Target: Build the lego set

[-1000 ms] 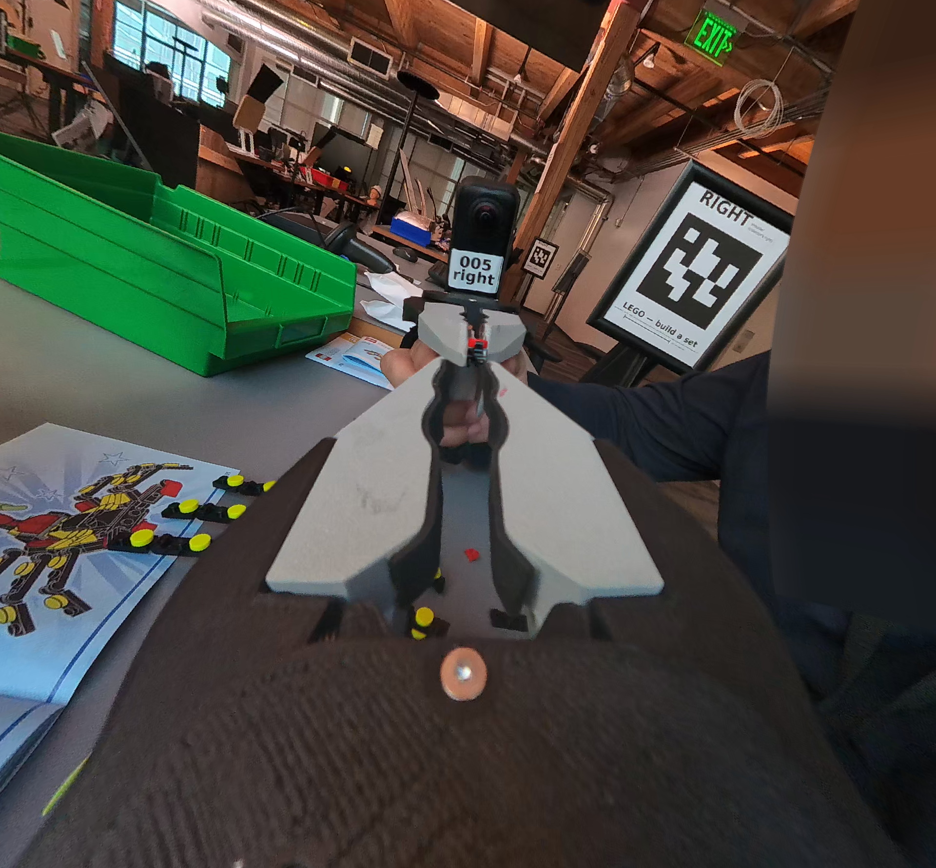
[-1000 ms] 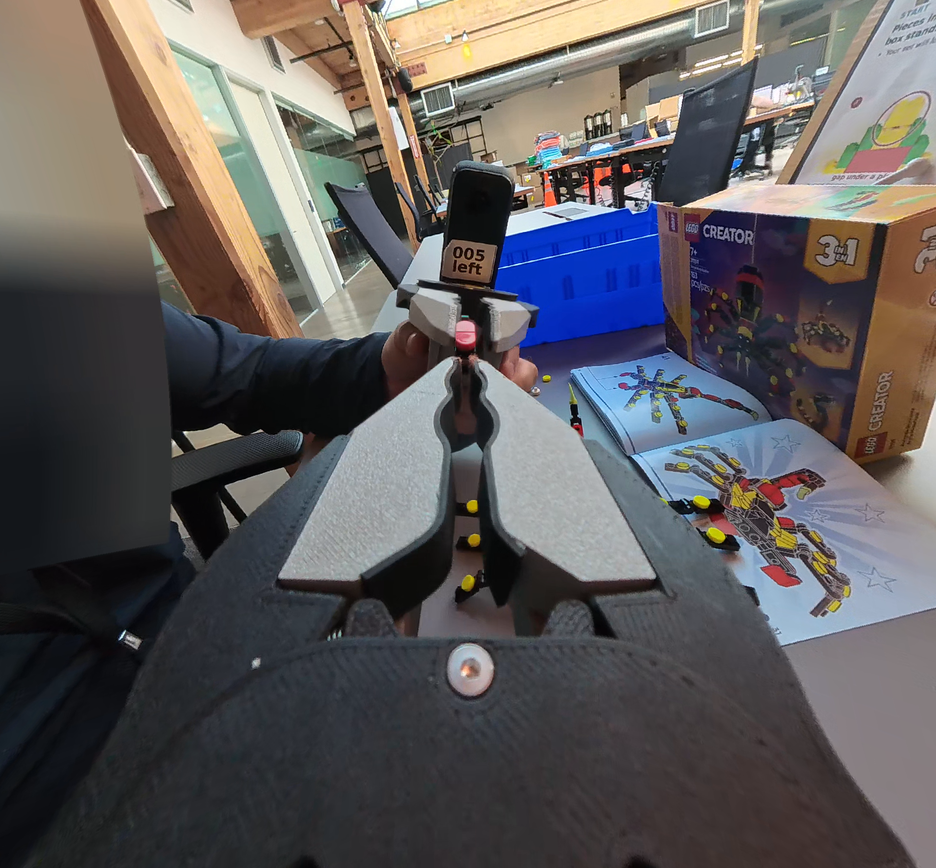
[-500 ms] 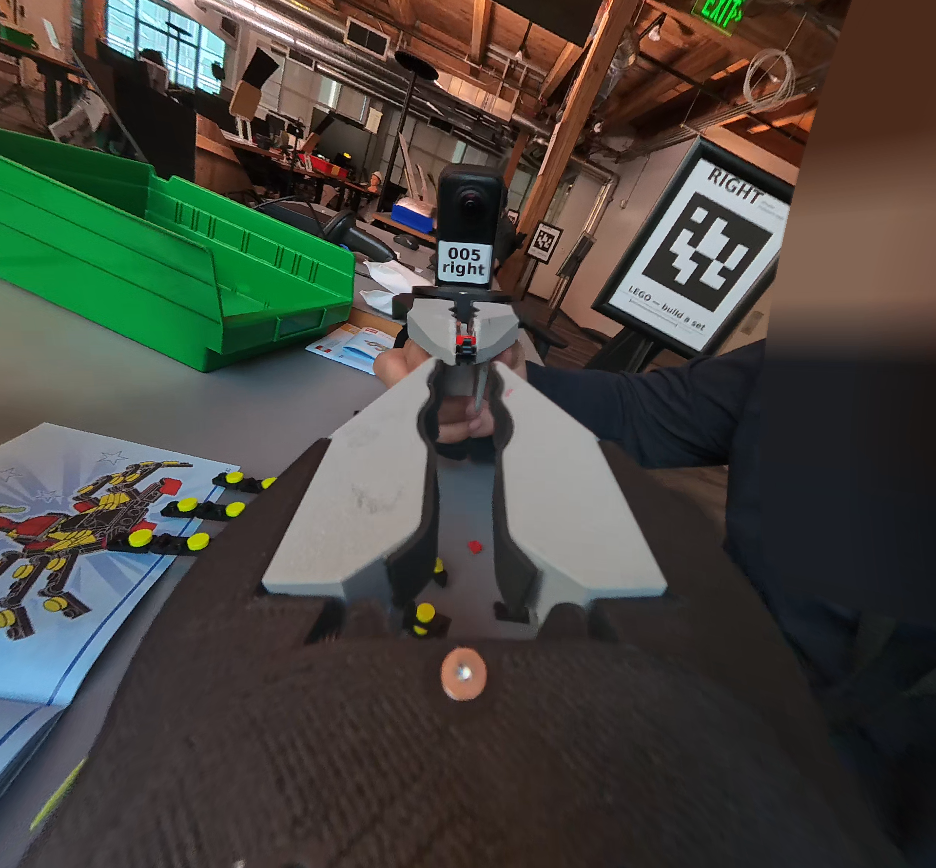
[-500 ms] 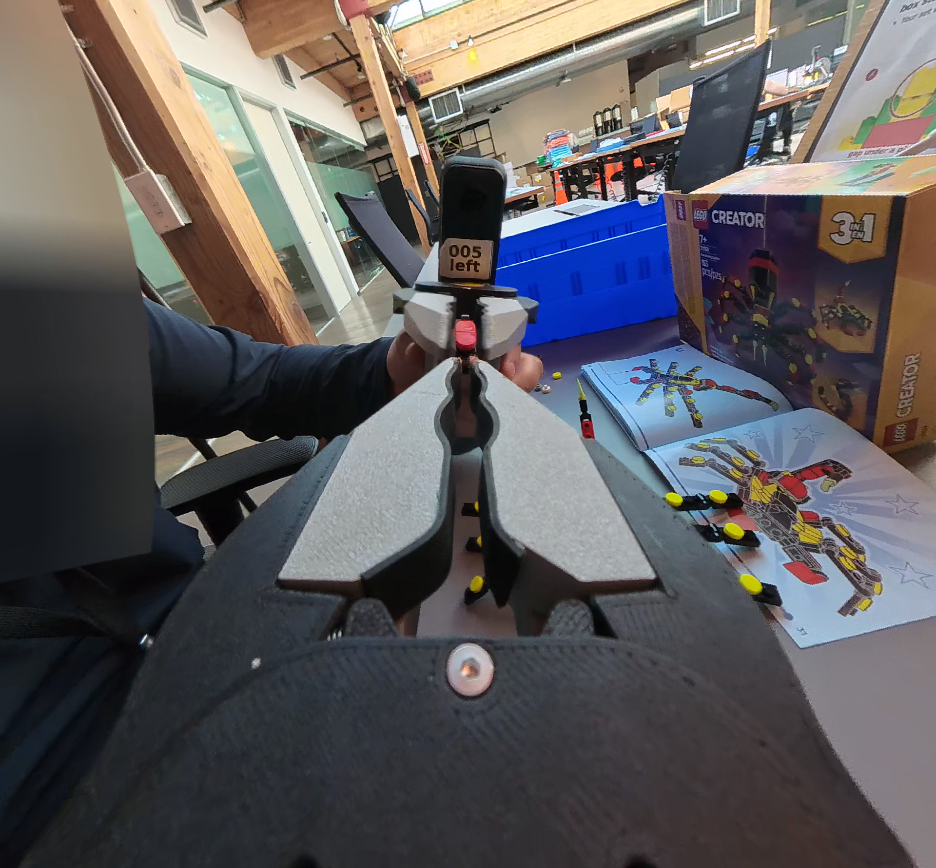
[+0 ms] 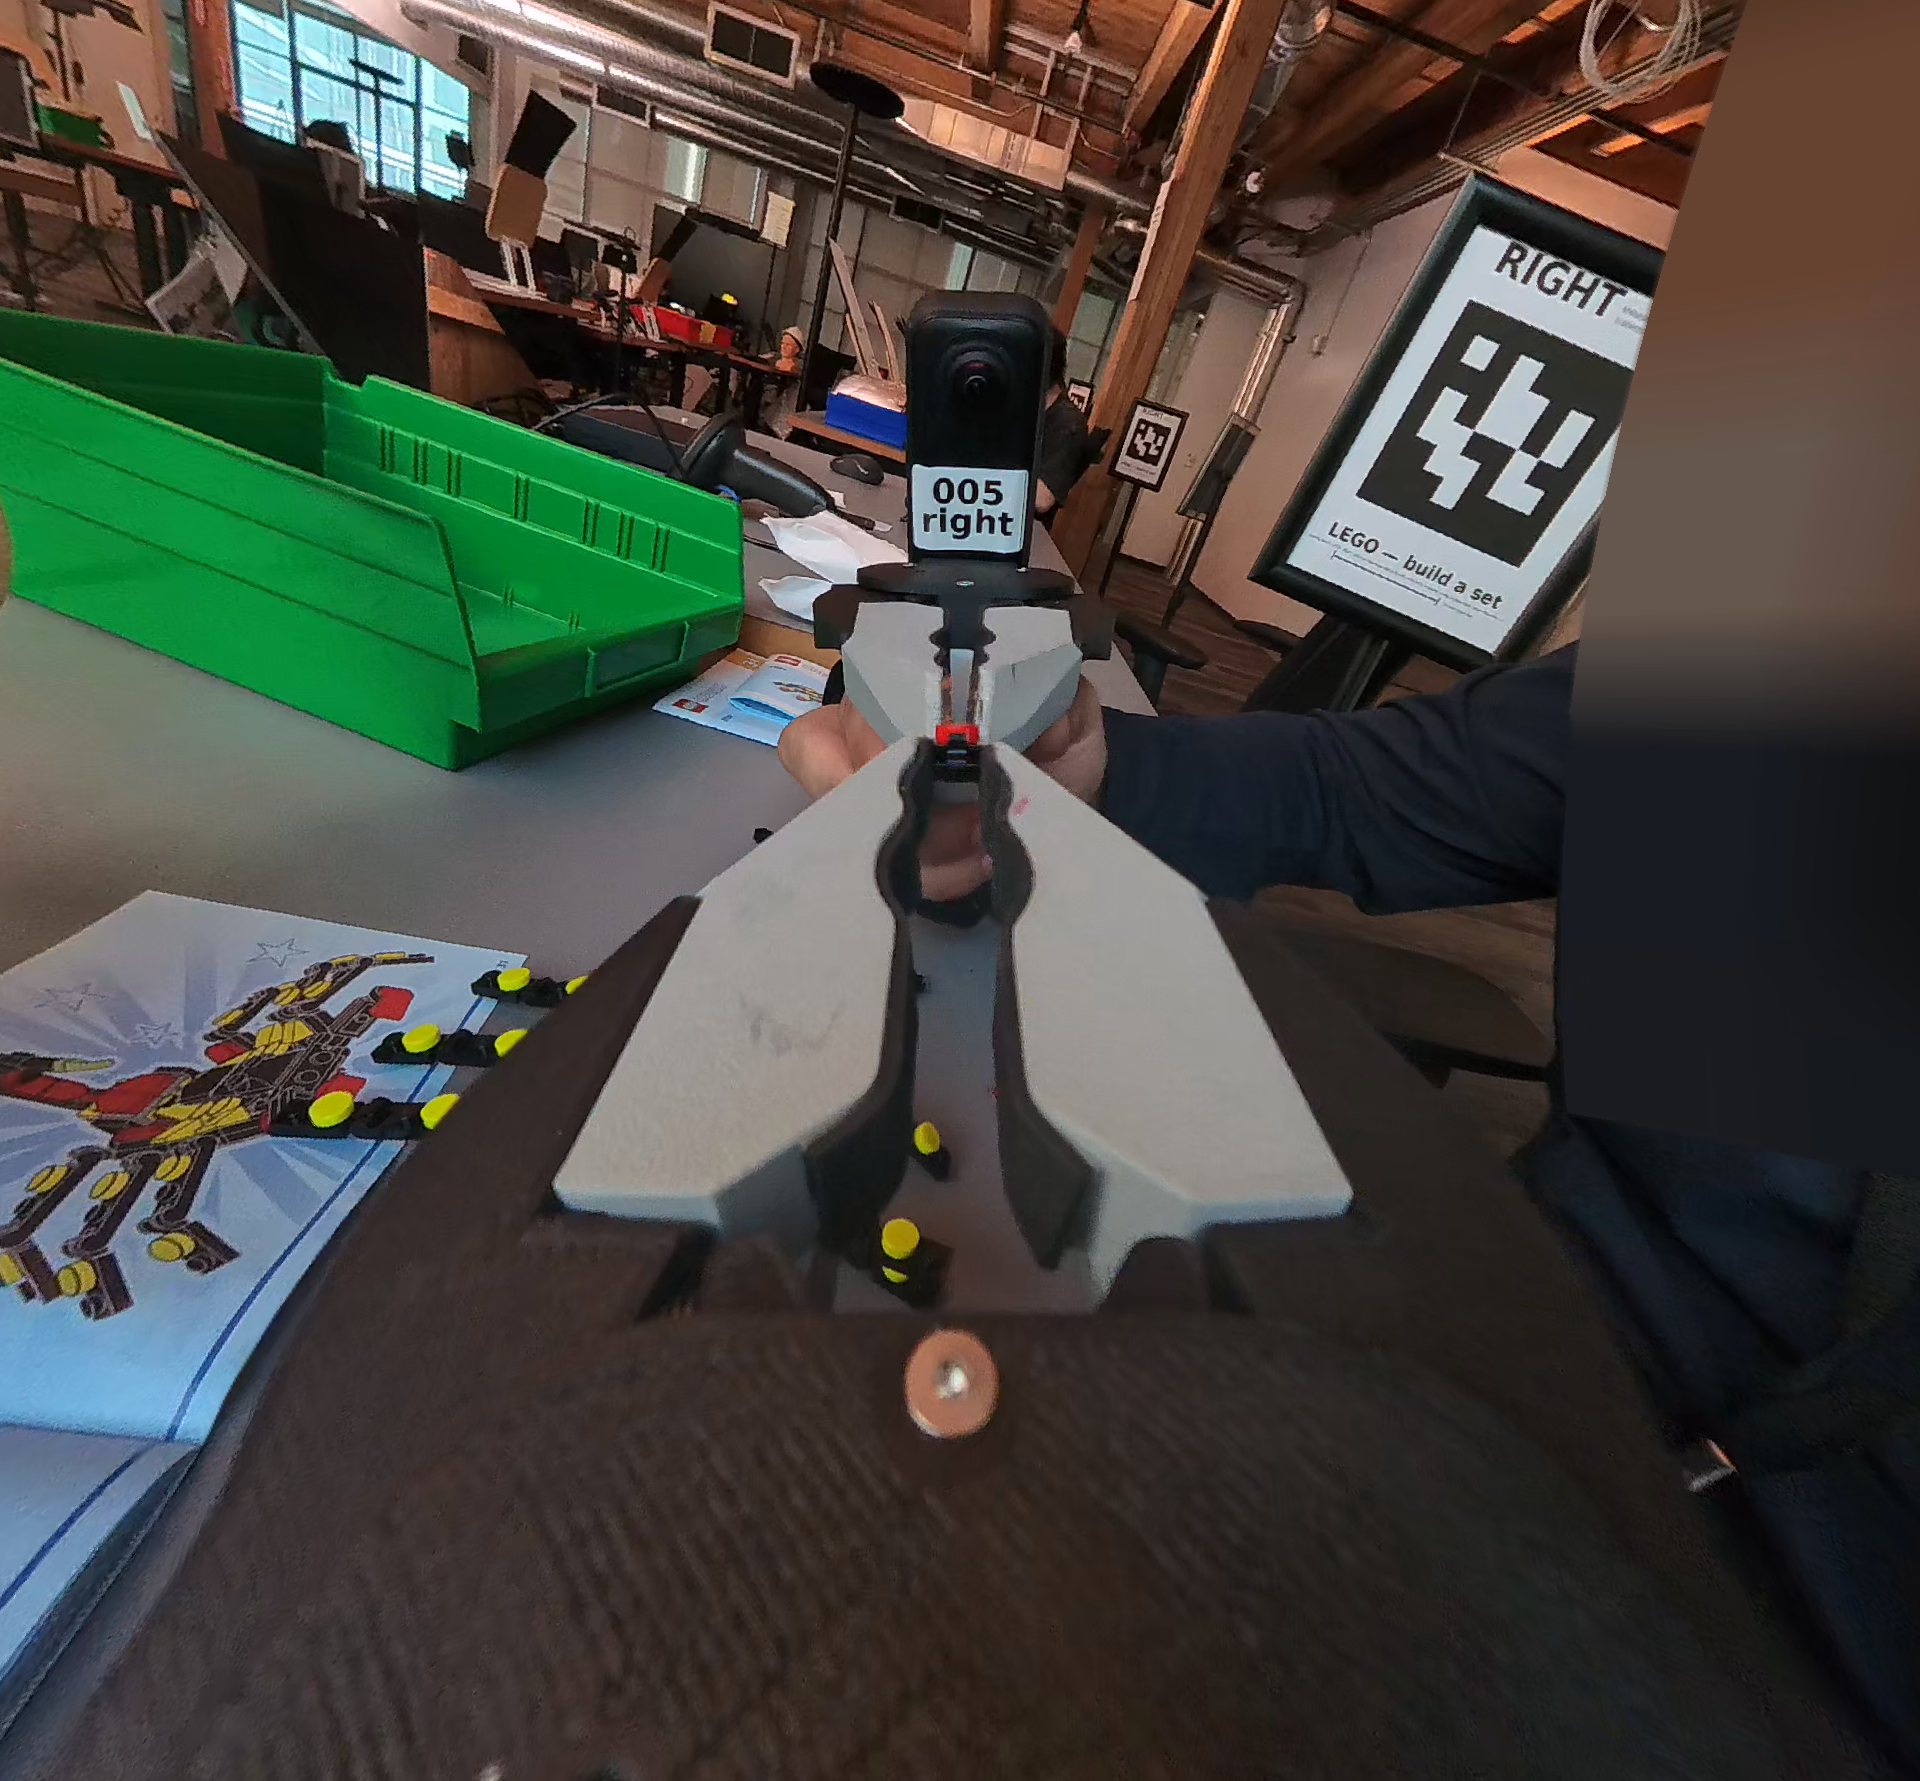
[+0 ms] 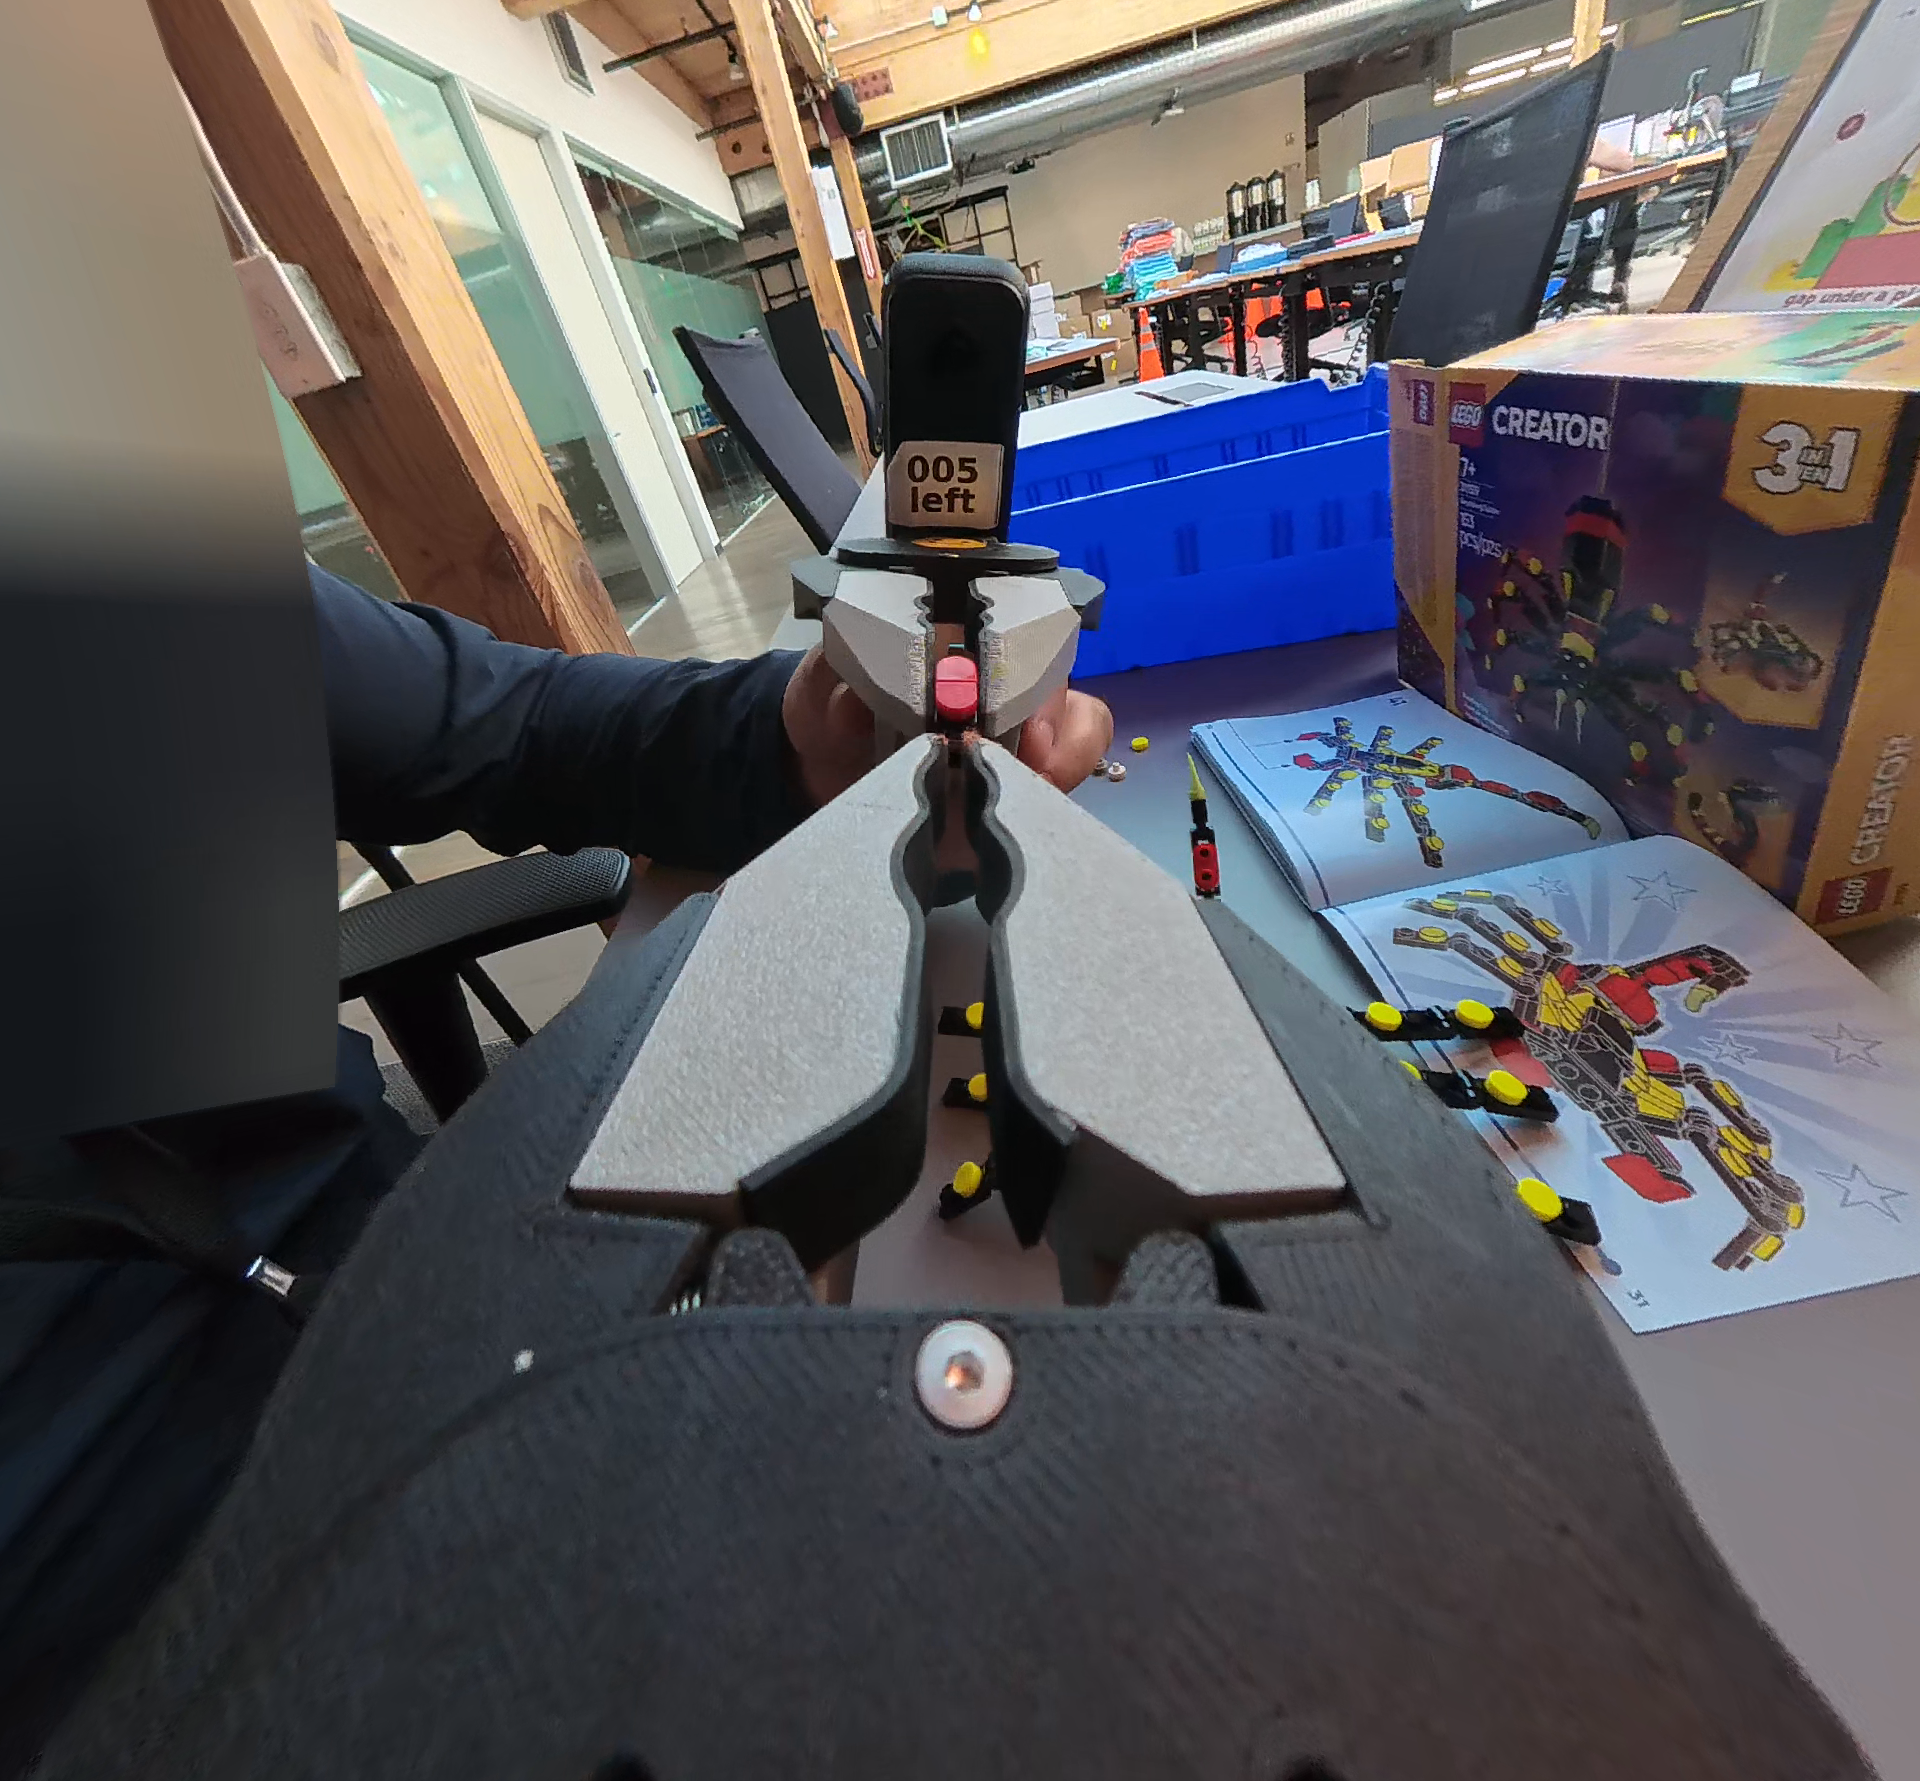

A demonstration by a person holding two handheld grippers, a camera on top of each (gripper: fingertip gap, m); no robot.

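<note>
Red brick [image 6: 955, 692] seemingly pinched between left claw [image 5: 954, 765] tips, right claw [image 6: 951, 757] narrow opposite.

1. Left gripper [image 5: 951, 763]: matt grey plastic fingers [image 5: 764, 1035] with a fine grainy face, on a black ribbed printed body with a shiny metal screw [image 5: 950, 1382].
2. Right gripper [image 6: 954, 752]: the same matt grey and black plastic.
3. Red brick [image 6: 954, 689]: smooth, glossy plastic.
4. Green bin [image 5: 416, 547], far left: smooth, slightly shiny plastic.
5. Booklet [image 6: 1621, 1056]: smooth printed paper.
6. Box [image 6: 1662, 609]: printed cardboard, faint sheen.
7. Table [image 5: 260, 796]: smooth matt grey.
8. Post [image 6: 353, 277]: bare wood, grain showing.
</note>
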